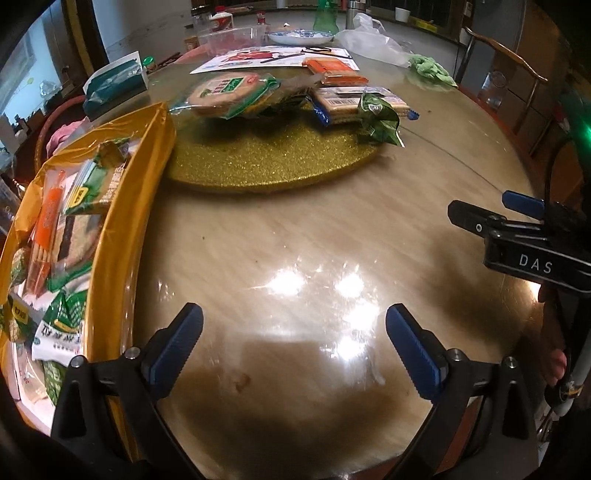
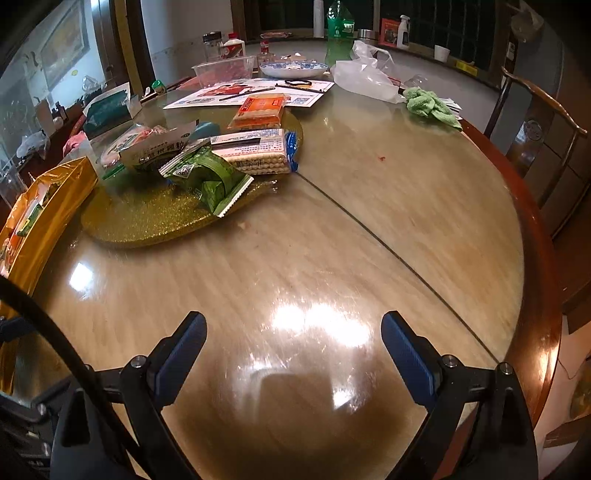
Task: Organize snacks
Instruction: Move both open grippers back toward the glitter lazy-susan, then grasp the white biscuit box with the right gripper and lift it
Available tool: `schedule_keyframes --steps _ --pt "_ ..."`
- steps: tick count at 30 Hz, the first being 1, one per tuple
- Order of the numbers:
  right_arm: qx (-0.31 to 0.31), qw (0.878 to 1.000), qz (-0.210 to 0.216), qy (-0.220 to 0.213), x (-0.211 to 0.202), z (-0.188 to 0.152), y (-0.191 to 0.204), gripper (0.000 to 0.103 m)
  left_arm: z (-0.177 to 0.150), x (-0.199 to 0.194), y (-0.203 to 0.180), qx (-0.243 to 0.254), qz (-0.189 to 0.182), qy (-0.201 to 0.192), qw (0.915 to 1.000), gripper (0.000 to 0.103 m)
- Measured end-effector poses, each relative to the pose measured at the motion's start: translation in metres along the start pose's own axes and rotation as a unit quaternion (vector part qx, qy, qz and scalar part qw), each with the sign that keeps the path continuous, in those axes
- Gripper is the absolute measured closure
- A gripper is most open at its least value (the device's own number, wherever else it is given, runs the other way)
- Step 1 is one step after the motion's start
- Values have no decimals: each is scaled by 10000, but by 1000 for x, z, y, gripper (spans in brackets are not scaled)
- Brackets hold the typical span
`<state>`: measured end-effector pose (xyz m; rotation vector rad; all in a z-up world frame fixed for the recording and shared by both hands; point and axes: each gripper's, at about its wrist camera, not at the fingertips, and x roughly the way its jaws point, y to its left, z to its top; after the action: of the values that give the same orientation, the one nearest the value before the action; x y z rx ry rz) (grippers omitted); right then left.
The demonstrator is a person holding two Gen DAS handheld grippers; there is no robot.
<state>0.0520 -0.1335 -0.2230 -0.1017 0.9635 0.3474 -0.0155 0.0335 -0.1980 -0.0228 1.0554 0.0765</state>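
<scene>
A gold glitter round mat (image 1: 266, 162) (image 2: 147, 218) lies on the table with snack packs at its far side: a round cracker pack (image 1: 229, 92), a long biscuit pack (image 1: 354, 101) (image 2: 258, 149), a green wrapper (image 1: 380, 120) (image 2: 210, 181) and an orange pack (image 1: 332, 68) (image 2: 262, 109). A gold box (image 1: 129, 206) (image 2: 51, 206) at the left holds several snack packs. My left gripper (image 1: 295, 343) is open and empty over bare table. My right gripper (image 2: 293, 347) is open and empty; it also shows at the right edge of the left wrist view (image 1: 495, 214).
Far side of the round table (image 2: 369, 221): a printed sheet (image 2: 251, 92), a clear tub (image 2: 225, 70), a blue-patterned plate (image 2: 293, 68), a green bottle (image 2: 340, 33), a white plastic bag (image 2: 365, 77), a green cloth (image 2: 432, 105). A wooden chair (image 2: 535, 122) stands at the right.
</scene>
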Motion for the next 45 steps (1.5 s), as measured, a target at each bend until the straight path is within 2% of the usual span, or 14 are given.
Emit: schedule_keyframes --steps 8,12,16,19,20,25,29,31,32,35,36,38,41,45 --pt "262 9972 707 28 8 21 1 7 -4 -2 0 94 -49 -164 9998 3" --pt "462 9941 978 106 13 32 -2 7 -5 -3 1 159 -97 -97 9998 3" --pt "609 9881 1387 260 23 50 -2 10 -9 -5 7 101 -65 -114 9999 3" --pt "686 9826 1689 349 30 61 1 21 -12 -7 13 -9 -7 -110 9999 3" --pt "626 9809 1802 370 33 65 5 21 -13 -7 14 -31 5 -103 9999 3" --pt "711 9784 1932 183 35 89 1 22 -15 -9 14 -64 27 -16 10000 4" --pt "905 9776 1900 65 39 125 -9 22 -15 -8 12 -169 94 -32 9998 3" --pt "470 9835 1740 166 54 148 2 24 -15 -8 10 -191 110 11 9998 3" --pt "244 9850 1685 268 65 157 7 30 -15 -9 10 -189 110 35 9998 3" --pt "-45 9837 1701 578 96 171 12 33 -19 -11 9 -138 79 93 9998 4" --pt "-43 9816 1784 675 102 170 10 35 -21 -12 9 -127 72 115 9998 4" --pt "106 9790 1870 804 108 164 2 47 -23 -13 10 -121 67 145 9998 4" --pt "250 9733 2139 794 93 141 -11 52 -24 -14 11 -131 71 138 9998 4" --pt "335 9693 2305 791 68 107 -18 52 -23 -14 11 -144 79 132 9998 4"
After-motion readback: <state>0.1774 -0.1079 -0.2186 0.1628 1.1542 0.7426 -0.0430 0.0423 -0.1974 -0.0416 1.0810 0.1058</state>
